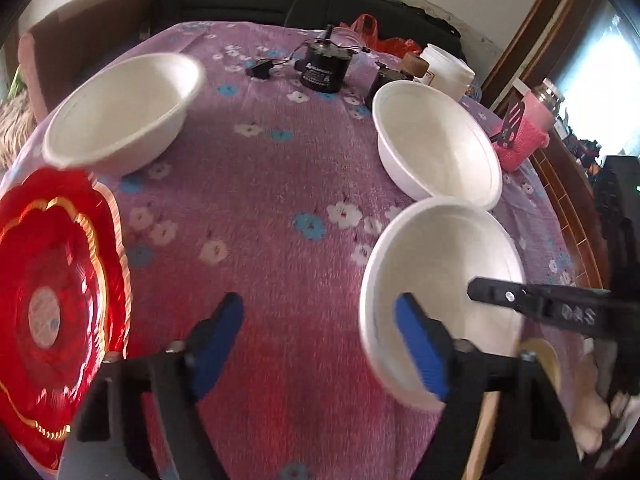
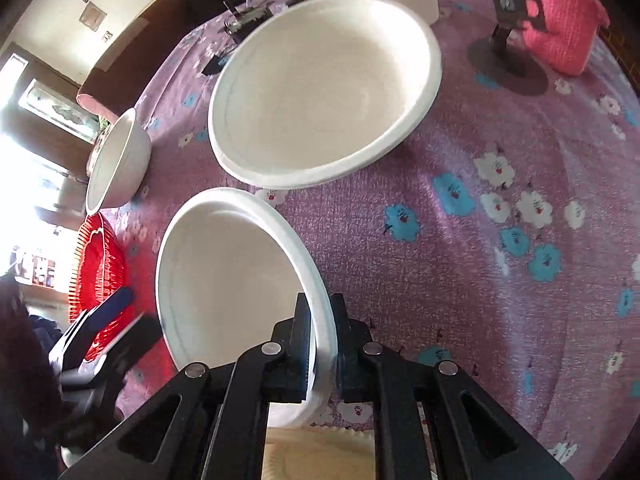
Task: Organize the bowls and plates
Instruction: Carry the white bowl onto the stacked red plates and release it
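White bowls are what I have to work with, three of them on a purple flowered cloth (image 2: 500, 264). My right gripper (image 2: 322, 354) is clamped on the rim of the near bowl (image 2: 224, 280): one pad sits inside the wall, the other outside, and the rim runs between them with no gap that I can see. That bowl is tilted up on edge, its mouth turned toward the left of the right wrist view. Just behind it, rims almost touching, sits the middle bowl (image 2: 320, 92), also tipped but resting on the cloth. The far bowl (image 2: 118, 164) stands well apart to the left, near the cloth's edge, next to a red plate (image 2: 98, 264) with gold scalloped trim.

My left gripper (image 1: 320, 344) is partly open and holds nothing. One blue pad (image 1: 218, 340) hangs over bare cloth; the other blue pad (image 1: 420, 352) overlaps the near bowl (image 1: 440, 280) in the picture, at its rim, but I cannot tell whether it touches. From this side I also see the right gripper (image 1: 476, 294) reaching into that same bowl from the right.

Below the held bowl, at the bottom of the right wrist view, a pale fluted plate (image 2: 320, 456) shows between the gripper's arms. Behind the bowls sit a black motor (image 1: 324, 70), a white jar (image 1: 448, 68) and a pink knitted holder (image 2: 560, 28).
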The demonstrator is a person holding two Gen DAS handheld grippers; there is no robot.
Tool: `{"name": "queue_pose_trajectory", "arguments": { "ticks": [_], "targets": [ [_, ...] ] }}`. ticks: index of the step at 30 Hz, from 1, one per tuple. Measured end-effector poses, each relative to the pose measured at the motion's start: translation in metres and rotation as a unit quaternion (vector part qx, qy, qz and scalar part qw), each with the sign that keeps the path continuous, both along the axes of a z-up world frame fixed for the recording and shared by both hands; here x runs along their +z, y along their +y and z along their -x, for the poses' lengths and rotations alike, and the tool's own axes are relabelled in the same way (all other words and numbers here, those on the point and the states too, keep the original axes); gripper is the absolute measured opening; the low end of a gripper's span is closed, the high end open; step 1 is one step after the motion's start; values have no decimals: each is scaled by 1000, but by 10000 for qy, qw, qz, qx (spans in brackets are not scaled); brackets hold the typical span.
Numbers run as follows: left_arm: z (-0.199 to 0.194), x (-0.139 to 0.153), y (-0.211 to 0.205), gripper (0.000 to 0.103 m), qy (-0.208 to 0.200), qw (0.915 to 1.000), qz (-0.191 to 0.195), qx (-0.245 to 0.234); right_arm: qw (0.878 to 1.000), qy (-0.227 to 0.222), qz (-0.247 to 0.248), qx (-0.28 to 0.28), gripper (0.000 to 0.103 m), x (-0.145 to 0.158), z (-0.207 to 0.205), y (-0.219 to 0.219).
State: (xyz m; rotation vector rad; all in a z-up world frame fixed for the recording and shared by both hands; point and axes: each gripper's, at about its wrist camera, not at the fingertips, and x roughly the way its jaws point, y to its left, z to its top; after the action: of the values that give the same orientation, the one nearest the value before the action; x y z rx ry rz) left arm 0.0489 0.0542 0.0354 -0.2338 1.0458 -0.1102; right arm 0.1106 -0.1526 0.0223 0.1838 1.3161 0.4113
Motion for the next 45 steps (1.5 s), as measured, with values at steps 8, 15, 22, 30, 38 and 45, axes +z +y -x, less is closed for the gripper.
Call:
{"name": "queue_pose_trajectory", "arguments": {
  "ticks": [8, 15, 22, 30, 38, 45],
  "targets": [
    [-18, -18, -14, 67, 209, 9997, -117, -13, 9994, -190, 271, -78, 10, 3, -1, -4],
    [-18, -13, -26, 13, 207, 9990, 61, -402, 9989, -298, 204, -299, 10, 0, -2, -1],
    [9, 29, -6, 13, -357, 9992, 43, -160, 9956, -867, -195, -311, 11, 37, 12, 4],
    [58, 75, 73, 13, -891, 9945, -248, 487, 9890, -1372, -454, 306, 11, 85, 47, 77],
    [80, 49, 169, 17, -471, 9888, -501, 1321, 9890, -1086, -429, 908, 11, 63, 56, 198],
    [71, 12, 210, 24, -43, 9856, -527, 1606, 9910, -879, -61, 1011, 12, 27, 57, 262]
  ]
}}
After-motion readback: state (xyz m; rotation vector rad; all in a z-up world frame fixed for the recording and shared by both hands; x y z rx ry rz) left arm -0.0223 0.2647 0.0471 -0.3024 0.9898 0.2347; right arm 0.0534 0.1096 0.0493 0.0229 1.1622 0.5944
